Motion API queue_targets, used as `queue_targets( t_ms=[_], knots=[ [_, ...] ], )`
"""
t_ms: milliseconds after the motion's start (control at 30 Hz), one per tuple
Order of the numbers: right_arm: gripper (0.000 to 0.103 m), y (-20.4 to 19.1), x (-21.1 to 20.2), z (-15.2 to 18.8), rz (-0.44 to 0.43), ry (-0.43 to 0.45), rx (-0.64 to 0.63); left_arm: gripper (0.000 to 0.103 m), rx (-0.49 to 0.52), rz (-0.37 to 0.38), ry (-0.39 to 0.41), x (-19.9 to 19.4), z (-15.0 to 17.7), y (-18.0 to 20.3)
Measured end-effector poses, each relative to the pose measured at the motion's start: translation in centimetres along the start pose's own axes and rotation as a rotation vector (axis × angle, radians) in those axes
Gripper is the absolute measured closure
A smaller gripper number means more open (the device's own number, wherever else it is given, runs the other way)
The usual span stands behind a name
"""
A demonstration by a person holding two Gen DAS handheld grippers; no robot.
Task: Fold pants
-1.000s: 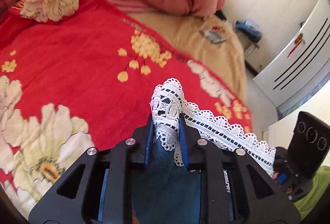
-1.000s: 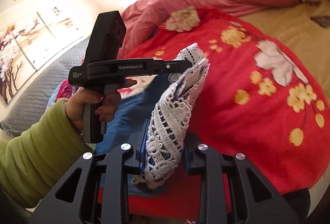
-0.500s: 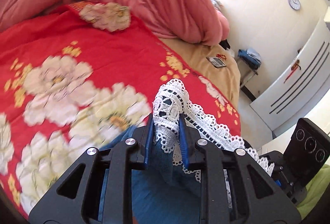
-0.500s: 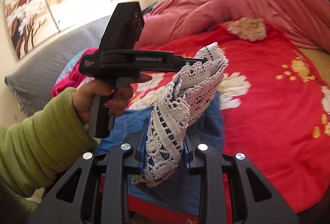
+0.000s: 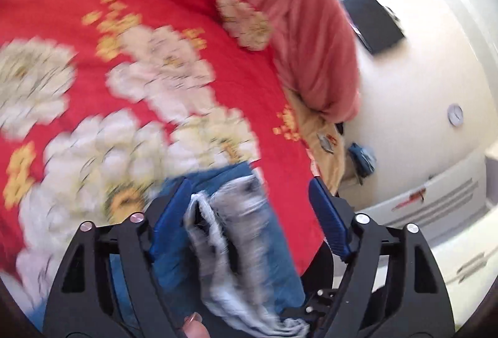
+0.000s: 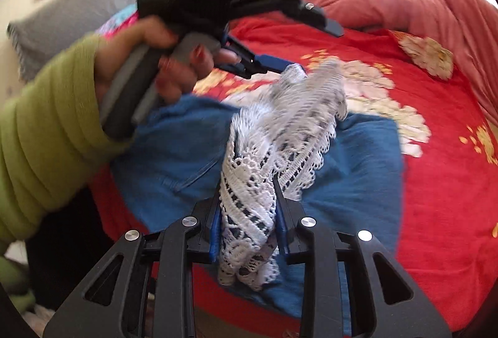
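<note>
Left tool has its jaws opening wide, and the blurred lace hem of the blue pants lies loose between them, free of the right-hand pad. Right tool stays narrow, its jaws easing apart while both pads press the white lace. Ahead of it the pants spread over the red flowered bedspread. A green-sleeved hand holds the left tool.
</note>
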State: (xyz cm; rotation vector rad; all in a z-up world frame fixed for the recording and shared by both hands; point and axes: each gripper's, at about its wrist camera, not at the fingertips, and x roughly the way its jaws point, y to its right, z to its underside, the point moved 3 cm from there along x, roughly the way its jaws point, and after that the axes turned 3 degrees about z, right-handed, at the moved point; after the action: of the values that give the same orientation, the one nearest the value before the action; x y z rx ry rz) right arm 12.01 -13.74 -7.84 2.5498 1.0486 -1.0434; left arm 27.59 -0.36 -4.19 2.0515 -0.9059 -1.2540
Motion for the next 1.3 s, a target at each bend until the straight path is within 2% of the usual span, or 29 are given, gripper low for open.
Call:
queue_targets(
  t_ms=[67,100,133,167,300,367,433,533,667,800,867,900,933,967,1000,1067,1167,1300],
  knots=[
    [0.072,-0.9,0.9,0.4,-0.032,-0.017,-0.006,0.031,-0.028,-0.064,-0.008,-0.2,0.9,-1.0],
    [0.066,-1.3,1.0,0.5,-0.041,-0.018,-0.01,0.031,-0.044,-0.096,-0.013,-0.3,1.5,-1.5],
    [0.055,-1.8,1.0,0.5,-0.046,-0.014,-0.024,0.031,-0.053,-0.124,-0.016,-0.3,2.0,-1.8],
    [0.051,-2.1,1.0,0.5,-0.053,-0.008,-0.035,0.031,-0.064,-0.16,-0.019,-0.2,2.4,-2.3],
    [0.049,-2.1,-0.8,0.2,-0.122,0.048,-0.022,0.032,-0.071,-0.209,-0.021,0.3,2.7,-3.5],
    [0.044,-0.6,-2.0,-0.1,-0.133,0.083,0.029,0.051,-0.076,-0.206,-0.022,0.6,2.7,-3.8],
    [0.042,2.3,-3.2,-0.4,-0.094,0.12,0.104,0.057,-0.072,-0.211,-0.028,0.7,2.6,-3.9],
    [0.042,7.9,-3.8,-1.0,0.001,0.127,0.23,0.061,-0.059,-0.216,-0.037,0.8,2.5,-3.8],
    [0.04,14.6,-1.8,-1.8,-0.024,0.06,0.424,0.069,-0.032,-0.217,-0.054,1.0,2.2,-3.5],
    [0.041,17.0,1.5,-2.7,-0.024,-0.011,0.464,0.082,0.0,-0.216,-0.062,1.3,2.2,-2.8],
    [0.045,17.7,4.0,-3.4,-0.04,-0.061,0.46,0.086,0.02,-0.207,-0.059,1.2,2.2,-2.1],
    [0.056,18.0,5.0,-3.3,-0.046,-0.076,0.469,0.086,0.029,-0.199,-0.054,1.0,2.1,-1.8],
    [0.076,18.1,6.0,-3.2,-0.084,-0.098,0.476,0.086,0.039,-0.193,-0.048,0.8,2.1,-1.4],
    [0.08,17.9,6.4,-3.0,-0.131,-0.109,0.486,0.087,0.051,-0.188,-0.041,0.5,2.0,-1.1],
    [0.08,17.9,6.4,-3.0,-0.135,-0.101,0.496,0.087,0.059,-0.185,-0.037,0.4,1.9,-0.9],
    [0.088,17.5,5.5,-3.1,-0.13,-0.059,0.495,0.087,0.074,-0.193,-0.032,0.2,1.8,-0.7],
    [0.089,17.1,4.3,-3.6,-0.055,-0.008,0.455,0.087,0.05,-0.225,-0.037,0.3,1.5,-1.9],
    [0.084,16.0,6.2,-3.7,0.078,-0.089,0.345,0.087,0.013,-0.302,-0.076,1.3,2.0,-4.1]
  ],
)
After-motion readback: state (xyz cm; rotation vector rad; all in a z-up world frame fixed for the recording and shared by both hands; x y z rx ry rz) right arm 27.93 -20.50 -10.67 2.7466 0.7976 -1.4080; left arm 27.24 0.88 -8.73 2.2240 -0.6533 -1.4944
